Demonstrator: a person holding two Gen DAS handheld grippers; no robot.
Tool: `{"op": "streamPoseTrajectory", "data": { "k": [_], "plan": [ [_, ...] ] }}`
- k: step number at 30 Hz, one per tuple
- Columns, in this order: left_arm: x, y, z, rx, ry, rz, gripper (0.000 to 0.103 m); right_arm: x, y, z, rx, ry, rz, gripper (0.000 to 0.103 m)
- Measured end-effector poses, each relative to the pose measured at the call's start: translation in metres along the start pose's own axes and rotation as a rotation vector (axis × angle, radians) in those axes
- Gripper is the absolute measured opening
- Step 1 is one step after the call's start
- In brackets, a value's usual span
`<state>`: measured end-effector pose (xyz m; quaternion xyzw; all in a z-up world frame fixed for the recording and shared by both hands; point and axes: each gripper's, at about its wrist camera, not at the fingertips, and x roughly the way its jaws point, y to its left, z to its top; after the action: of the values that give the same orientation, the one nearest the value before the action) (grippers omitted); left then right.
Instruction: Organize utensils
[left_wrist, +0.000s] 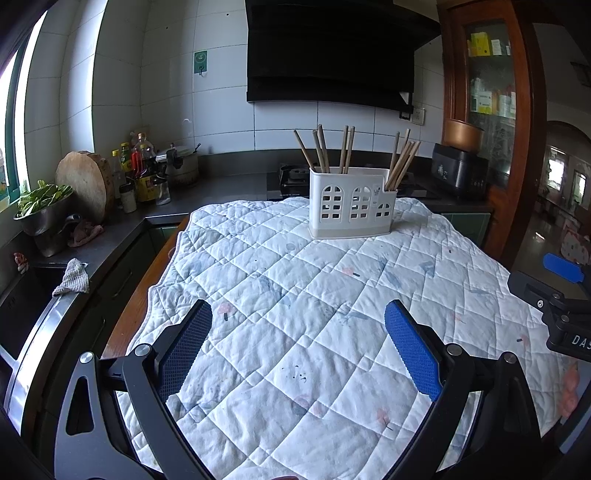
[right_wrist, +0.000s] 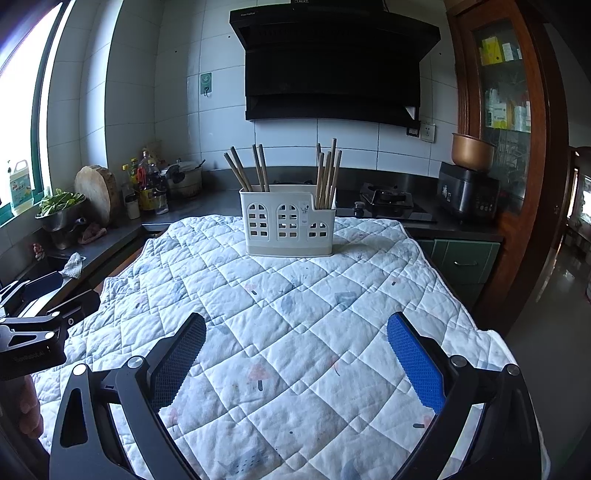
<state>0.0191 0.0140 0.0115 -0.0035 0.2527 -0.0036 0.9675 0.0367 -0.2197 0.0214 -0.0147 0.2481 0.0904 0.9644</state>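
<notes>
Wooden chopsticks (right_wrist: 258, 168) stand in the white caddy (right_wrist: 288, 223) at the counter's far end, well apart from my left tongs (left_wrist: 298, 345) and right tongs (right_wrist: 296, 356), both wide and empty. Quilt (right_wrist: 295, 314) underneath is soft: a careless pull could tip the caddy.

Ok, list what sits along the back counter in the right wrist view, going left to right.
Round wooden chopping board → cluster of sauce bottles → steel lidded pot → black gas hob → black rice cooker topped by a copper-coloured inner pot.
</notes>
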Motion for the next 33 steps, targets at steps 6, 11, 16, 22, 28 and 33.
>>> {"op": "streamPoseTrajectory", "data": {
  "k": [6, 11, 16, 22, 28, 33],
  "plan": [
    [0.0003, -0.0004, 0.0000, 0.003, 0.001, -0.001, 0.094, 0.0018, 0.0020, 0.0009, -0.004, 0.001, 0.003, 0.095],
    [0.0003, -0.0007, 0.0001, 0.004, 0.002, -0.002, 0.094, 0.0021, 0.0027, 0.0010, -0.005, 0.002, 0.004, 0.095],
    [-0.0005, -0.0018, -0.0009, 0.004, 0.002, 0.001, 0.094, 0.0028, 0.0036, 0.0016, -0.004, 0.000, 0.003, 0.095],
    [0.0000, -0.0027, -0.0014, 0.005, 0.004, 0.001, 0.094, 0.0026, 0.0035, 0.0013, -0.005, 0.001, 0.007, 0.095],
    [0.0001, -0.0038, -0.0022, 0.008, 0.004, -0.001, 0.094, 0.0030, 0.0042, 0.0019, -0.004, -0.001, 0.007, 0.095],
    [0.0001, -0.0038, -0.0021, 0.009, 0.005, -0.001, 0.094, 0.0020, 0.0037, 0.0011, -0.005, 0.001, 0.007, 0.095]
  ]
}}
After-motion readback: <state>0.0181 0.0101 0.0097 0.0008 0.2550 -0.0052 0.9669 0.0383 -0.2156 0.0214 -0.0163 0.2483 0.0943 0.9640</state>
